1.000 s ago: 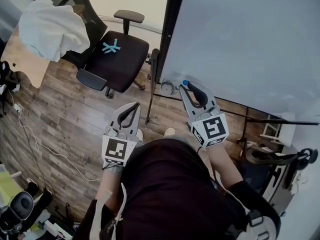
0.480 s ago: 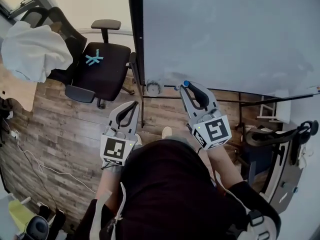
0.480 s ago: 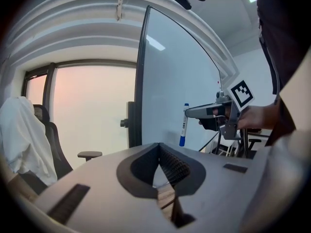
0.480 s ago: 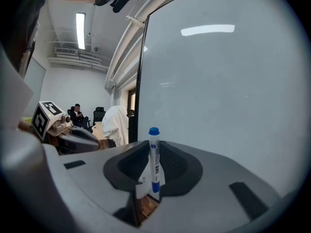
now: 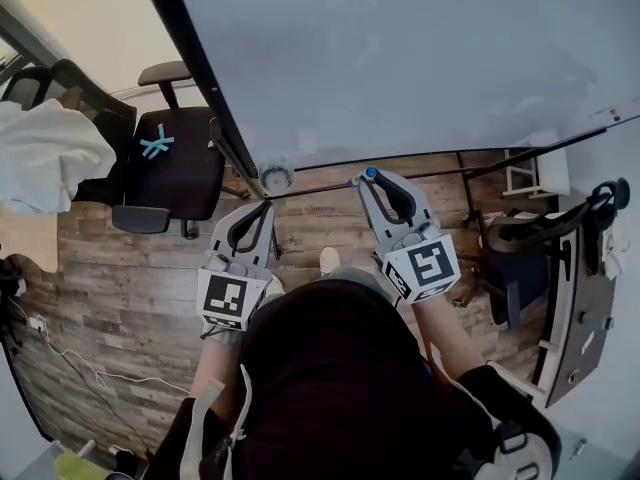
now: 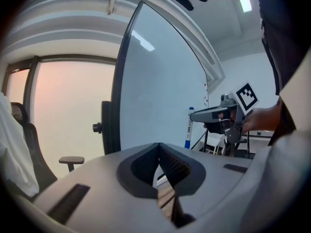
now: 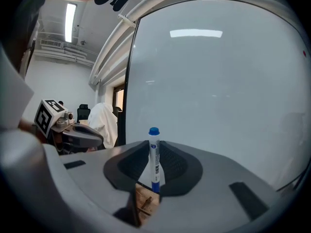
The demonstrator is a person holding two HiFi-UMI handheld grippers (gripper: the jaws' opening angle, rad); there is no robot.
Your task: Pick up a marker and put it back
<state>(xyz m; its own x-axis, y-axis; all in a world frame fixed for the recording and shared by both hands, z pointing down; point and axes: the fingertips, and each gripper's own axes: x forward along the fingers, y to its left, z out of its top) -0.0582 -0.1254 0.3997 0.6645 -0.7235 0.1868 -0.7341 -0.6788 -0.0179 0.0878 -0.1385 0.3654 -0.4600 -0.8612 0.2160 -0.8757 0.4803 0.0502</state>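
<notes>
Pinching the light, hard marker (image 7: 154,155) low down (probably slippery), the right gripper (image 5: 372,180) holds it upright; the left gripper (image 6: 159,152) is squeezed together, empty.

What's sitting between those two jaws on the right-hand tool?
A blue-capped marker, clamped upright by the right gripper; the right gripper view shows it.

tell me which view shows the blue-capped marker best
Right gripper view: the blue-capped white marker stands full length in the right gripper. Left gripper view shows it small, far off; head view, only its cap.
</notes>
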